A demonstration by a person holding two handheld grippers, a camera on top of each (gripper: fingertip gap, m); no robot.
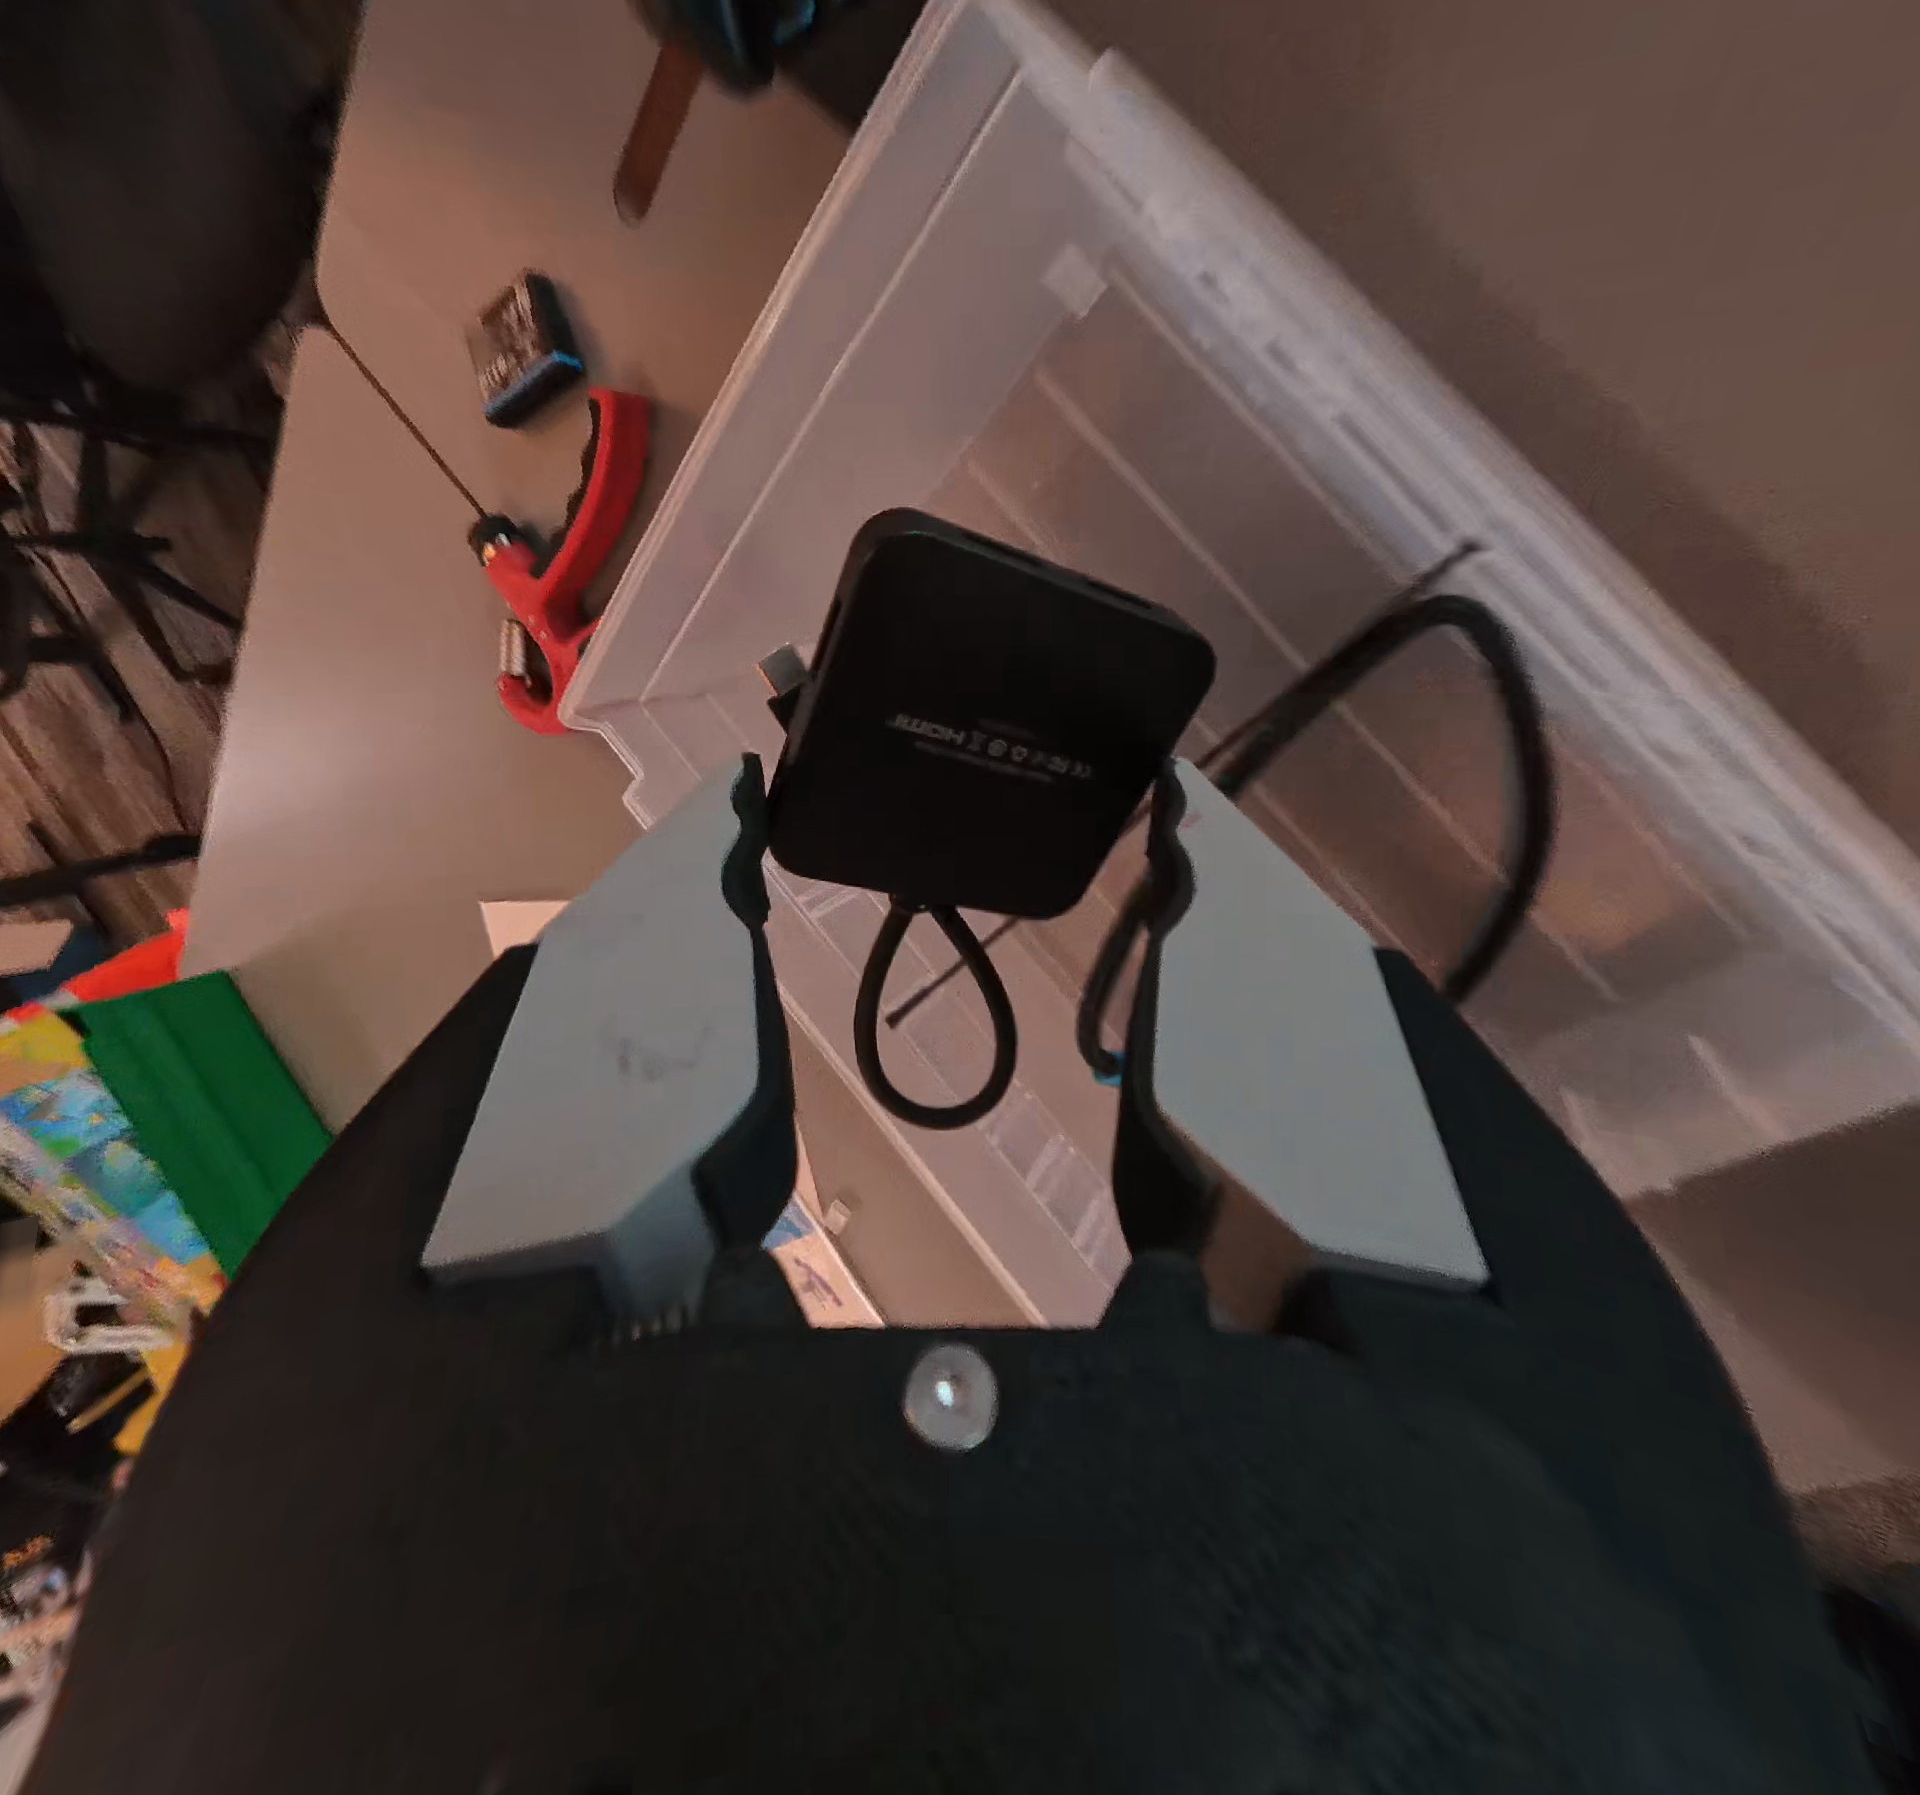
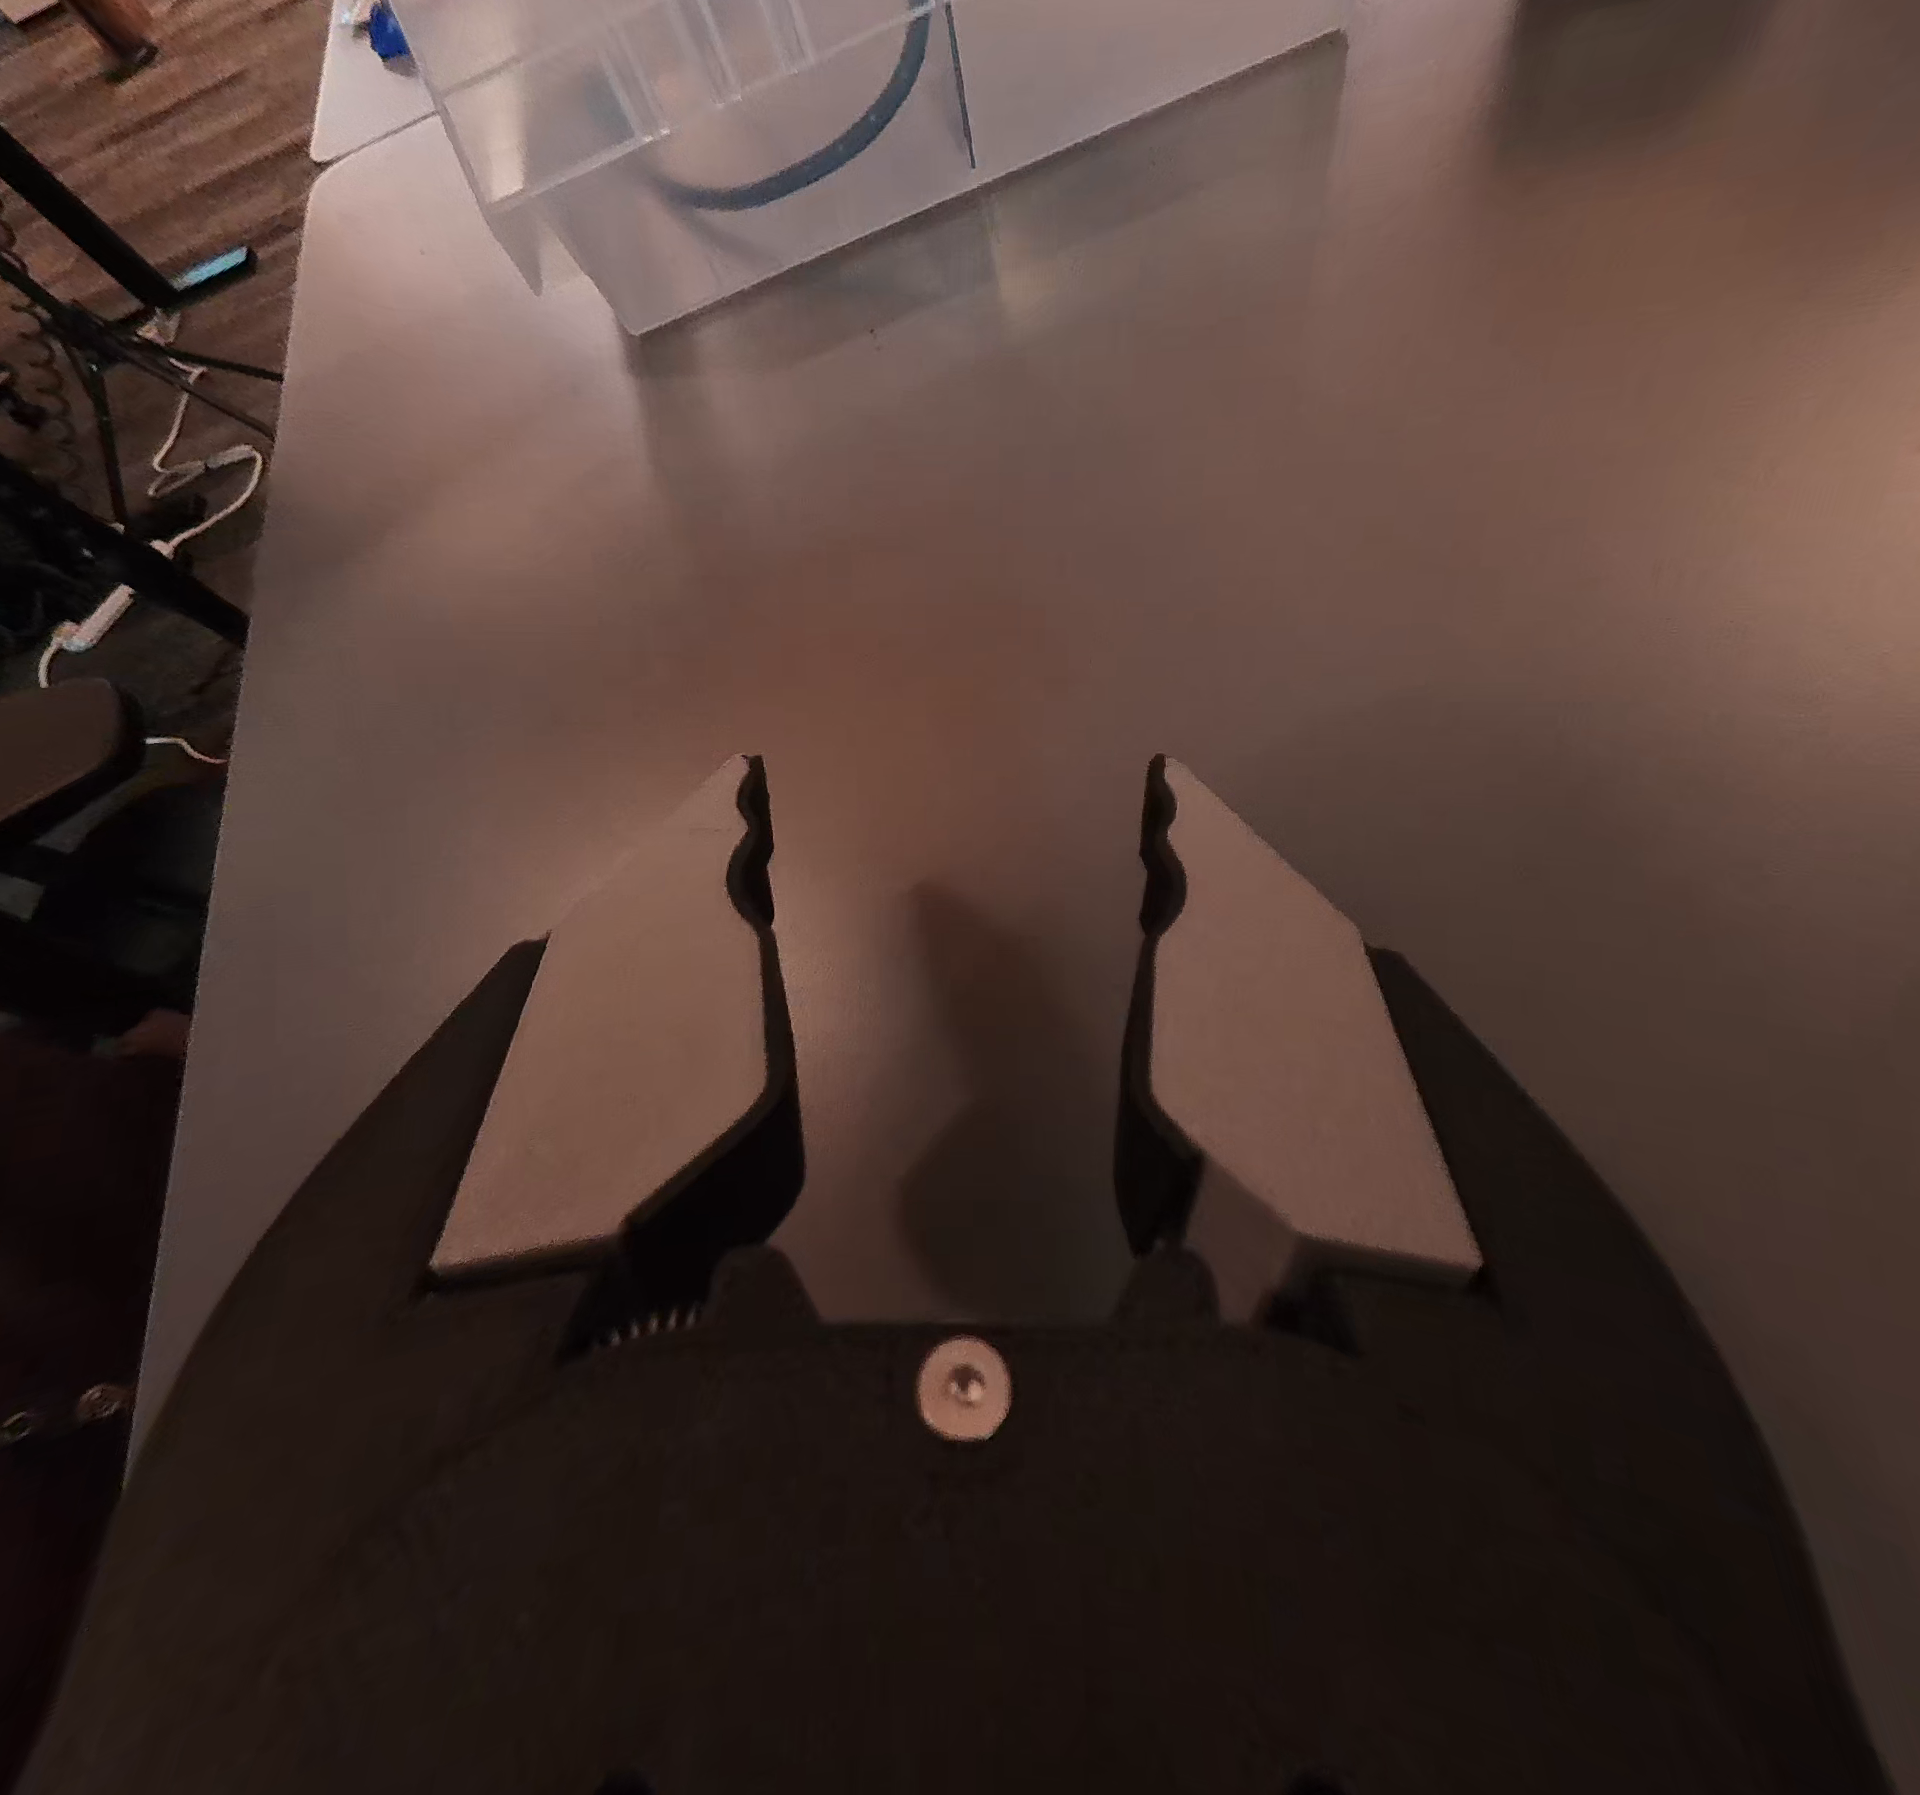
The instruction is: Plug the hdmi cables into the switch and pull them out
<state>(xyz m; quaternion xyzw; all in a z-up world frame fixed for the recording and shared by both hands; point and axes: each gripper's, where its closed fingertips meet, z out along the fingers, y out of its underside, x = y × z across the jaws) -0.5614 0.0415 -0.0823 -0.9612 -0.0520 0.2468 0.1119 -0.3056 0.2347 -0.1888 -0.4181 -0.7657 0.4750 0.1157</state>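
Switch point(image 1: 987, 717) between left fingers point(image 1: 750, 852), over clear bin point(image 1: 1039, 187).

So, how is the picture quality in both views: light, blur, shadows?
Left wrist view: dim warm light, motion blur on the bin and clamp, while the switch stays fairly sharp. Right wrist view: equally dim, bin soft, claw shadow on the table.

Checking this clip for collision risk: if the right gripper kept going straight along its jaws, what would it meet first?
Probably the bare table. The right gripper, jaws open and empty, points over it towards the clear plastic bin farther on. If it clears the tabletop, that bin comes first; depth is hard to judge.
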